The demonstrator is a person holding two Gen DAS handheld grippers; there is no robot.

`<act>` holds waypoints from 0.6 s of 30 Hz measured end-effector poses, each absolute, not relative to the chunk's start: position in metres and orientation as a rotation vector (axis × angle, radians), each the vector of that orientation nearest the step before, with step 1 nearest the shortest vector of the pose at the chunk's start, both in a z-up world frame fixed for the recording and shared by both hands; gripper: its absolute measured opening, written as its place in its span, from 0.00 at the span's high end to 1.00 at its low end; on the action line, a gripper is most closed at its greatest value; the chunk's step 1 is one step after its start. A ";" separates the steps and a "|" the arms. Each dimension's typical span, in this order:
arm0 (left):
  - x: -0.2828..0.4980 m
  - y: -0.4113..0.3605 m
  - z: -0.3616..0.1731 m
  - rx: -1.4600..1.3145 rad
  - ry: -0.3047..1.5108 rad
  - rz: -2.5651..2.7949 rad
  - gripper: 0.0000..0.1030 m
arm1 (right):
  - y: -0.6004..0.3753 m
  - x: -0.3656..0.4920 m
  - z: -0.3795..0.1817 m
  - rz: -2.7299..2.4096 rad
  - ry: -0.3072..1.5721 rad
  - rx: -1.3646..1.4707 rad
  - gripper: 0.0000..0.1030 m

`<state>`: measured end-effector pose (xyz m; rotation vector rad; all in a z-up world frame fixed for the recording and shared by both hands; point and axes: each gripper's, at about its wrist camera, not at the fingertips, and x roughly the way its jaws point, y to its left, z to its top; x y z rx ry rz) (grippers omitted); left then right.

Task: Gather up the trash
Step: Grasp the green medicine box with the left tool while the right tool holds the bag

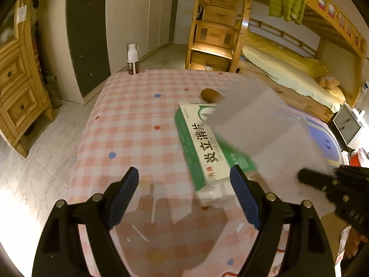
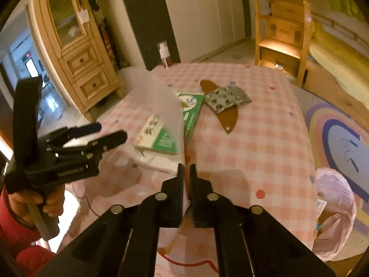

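Note:
A green and white medicine box (image 1: 203, 147) lies on the pink checked tablecloth (image 1: 129, 124). My left gripper (image 1: 184, 173) hangs open just above the cloth, its right blue pad beside the box's near end and nothing between its fingers. My right gripper (image 2: 186, 168) is shut on a thin translucent sheet (image 2: 156, 99), which rises blurred from its jaws and covers the middle of the box (image 2: 161, 138). In the left wrist view the sheet (image 1: 265, 127) spreads over the box's right side, with the right gripper (image 1: 304, 177) at the far right. The right wrist view shows the left gripper (image 2: 113, 130) in a hand.
Silver blister packs (image 2: 228, 98) lie on a brown leather-like strip (image 2: 227, 115) past the box. A spray bottle (image 1: 133, 60) stands at the table's far corner. White paper (image 2: 159, 161) lies under the box. A pink bag (image 2: 334, 207) stands open beside the table's right edge.

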<state>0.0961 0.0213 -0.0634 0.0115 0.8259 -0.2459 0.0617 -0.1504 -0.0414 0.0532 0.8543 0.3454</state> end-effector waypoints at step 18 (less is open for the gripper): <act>0.115 -0.059 -0.077 0.106 0.866 -0.200 0.07 | -0.226 0.043 -0.021 0.096 0.786 0.155 0.98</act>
